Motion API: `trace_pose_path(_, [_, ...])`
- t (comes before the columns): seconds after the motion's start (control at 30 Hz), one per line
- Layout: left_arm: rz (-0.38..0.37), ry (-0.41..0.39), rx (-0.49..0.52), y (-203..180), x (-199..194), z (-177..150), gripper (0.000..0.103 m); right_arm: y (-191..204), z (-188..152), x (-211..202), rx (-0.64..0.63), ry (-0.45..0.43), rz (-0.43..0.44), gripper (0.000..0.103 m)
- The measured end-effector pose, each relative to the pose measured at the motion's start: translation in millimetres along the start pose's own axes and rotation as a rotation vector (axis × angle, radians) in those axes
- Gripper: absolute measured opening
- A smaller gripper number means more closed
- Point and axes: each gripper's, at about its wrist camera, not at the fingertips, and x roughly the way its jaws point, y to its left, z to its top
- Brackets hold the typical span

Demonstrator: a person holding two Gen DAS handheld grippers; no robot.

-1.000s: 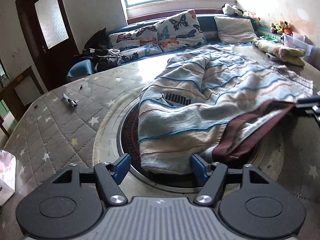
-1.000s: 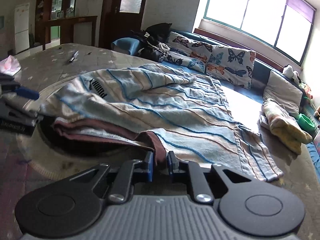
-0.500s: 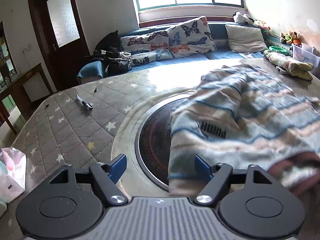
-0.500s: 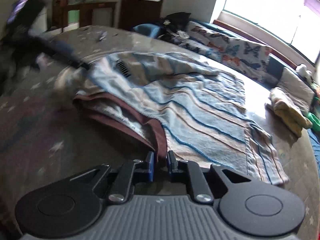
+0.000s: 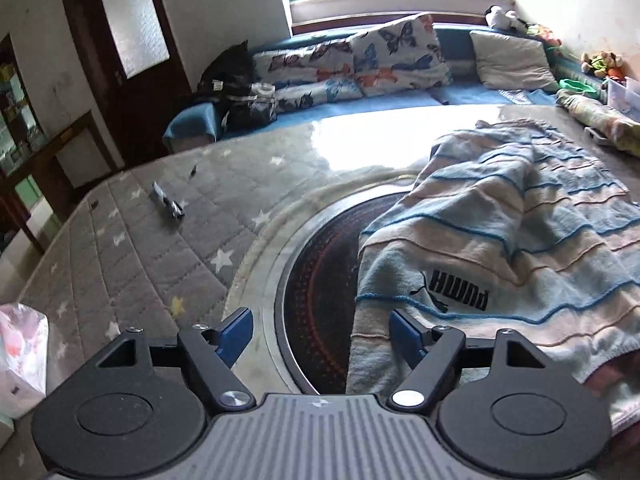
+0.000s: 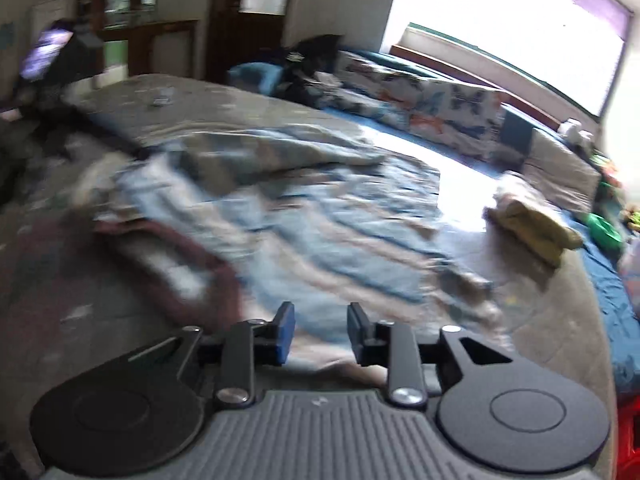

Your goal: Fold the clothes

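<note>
A striped blue, white and peach Puma sweater (image 5: 516,248) with a maroon hem lies on the grey star-quilted table, partly over a round black inset plate (image 5: 320,280). My left gripper (image 5: 322,330) is open and empty, its right finger beside the sweater's near left edge. In the blurred right wrist view the sweater (image 6: 304,216) spreads ahead, maroon hem (image 6: 192,256) at the left. My right gripper (image 6: 321,330) is open just above the sweater's near edge, holding nothing.
A small marker-like object (image 5: 168,204) lies on the quilt at the left. A folded yellowish garment (image 6: 532,224) lies at the right, also in the left wrist view (image 5: 600,120). Butterfly cushions (image 5: 360,60) line the bench under the window. A plastic bag (image 5: 20,352) is near left.
My right gripper has opened and let go of the maroon hem. The sweater has shifted right in the left wrist view, uncovering more of the black plate. The right view is blurred by motion.
</note>
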Motion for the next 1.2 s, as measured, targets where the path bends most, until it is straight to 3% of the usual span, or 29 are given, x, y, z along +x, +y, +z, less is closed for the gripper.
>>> trace_pose_path(0.03, [-0.007, 0.007, -0.001, -0.7, 1.9, -0.4, 0.071, -10.2, 0.7, 9.0, 0.019, 0.004, -0.028, 0.033])
trace_pose_path(0.2, [-0.053, 0.021, 0.011, -7.7, 4.8, -3.6, 0.025, -59.7, 0.4, 49.6, 0.116, 0.028, -0.156, 0.043])
trace_pose_path(0.3, [-0.076, 0.026, 0.014, -11.6, 5.9, -5.2, 0.012, -87.8, -2.7, 67.6, 0.180, 0.037, -0.209, 0.048])
trace_pose_path(0.4, [-0.074, 0.018, 0.020, -14.2, 3.7, -6.1, 0.009, -110.9, -8.5, 78.6, 0.256, 0.040, -0.225, 0.057])
trace_pose_path(0.47, [-0.071, 0.013, 0.015, -13.4, 1.2, -6.4, 0.009, -122.4, -12.7, 84.0, 0.305, 0.043, -0.218, 0.057])
trace_pose_path(0.57, [-0.059, 0.003, 0.012, -10.5, -0.7, -6.2, 0.010, -128.3, -20.8, 87.8, 0.352, 0.054, -0.188, 0.054])
trace_pose_path(0.63, [-0.050, -0.003, 0.010, -8.4, -1.7, -5.9, 0.013, -127.3, -23.0, 85.2, 0.353, 0.047, -0.174, 0.038])
trace_pose_path(0.67, [-0.046, -0.006, 0.010, -7.3, -2.1, -5.8, 0.018, -124.2, -22.6, 83.7, 0.351, 0.046, -0.162, 0.026])
trace_pose_path(0.77, [-0.024, -0.013, 0.007, -7.0, -0.4, -5.1, 0.066, -115.0, -21.4, 80.2, 0.337, 0.045, -0.145, 0.007])
trace_pose_path(0.83, [-0.023, -0.004, 0.012, -8.5, 3.0, -5.4, 0.066, -111.3, -21.2, 78.5, 0.324, 0.043, -0.151, 0.003])
trace_pose_path(0.87, [-0.032, 0.004, 0.017, -9.4, 5.1, -5.8, 0.063, -110.1, -20.8, 76.3, 0.315, 0.039, -0.160, 0.002])
trace_pose_path(0.93, [-0.051, 0.019, 0.027, -11.3, 8.5, -6.9, 0.043, -108.9, -21.2, 73.3, 0.303, 0.035, -0.179, 0.002])
trace_pose_path(0.97, [-0.065, 0.029, 0.027, -11.7, 9.4, -7.5, 0.021, -108.9, -22.0, 71.7, 0.297, 0.036, -0.192, 0.001])
trace_pose_path(1.0, [-0.077, 0.034, 0.027, -12.2, 9.3, -8.3, 0.012, -109.8, -23.9, 69.3, 0.291, 0.039, -0.207, 0.001])
trace_pose_path(1.2, [-0.096, 0.025, 0.019, -11.8, -3.0, -16.1, 0.004, -117.9, -40.7, 54.0, 0.297, 0.058, -0.232, 0.002])
